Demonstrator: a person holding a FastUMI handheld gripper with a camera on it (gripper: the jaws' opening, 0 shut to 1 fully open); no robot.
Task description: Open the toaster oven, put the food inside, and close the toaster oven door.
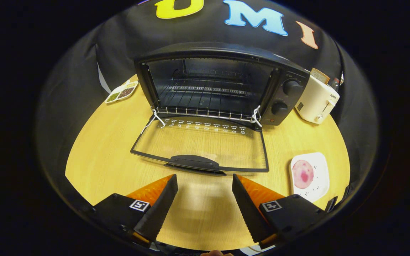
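Your gripper (pixel 205 185) hangs wide and empty just short of the lowered door (pixel 199 142). Swing carelessly toward the food (pixel 303 174) on its plate (pixel 320 167) and you risk clipping that glass, or nudging the plate off the table (pixel 101 142)

Toaster oven (pixel 212 85) cavity open, lowered door (pixel 201 144) ahead of spread tongs (pixel 205 195) — bare table (pixel 101 149) between

A mock kitchen booth: toaster oven (pixel 222 85) and toaster (pixel 317 99) on a wooden table (pixel 109 142).

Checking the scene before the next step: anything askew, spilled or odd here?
Nothing stands out. The toaster oven sits square on the table, its glass door folded flat open. The food lies on its white plate, unspilled. The gripper is open and empty.
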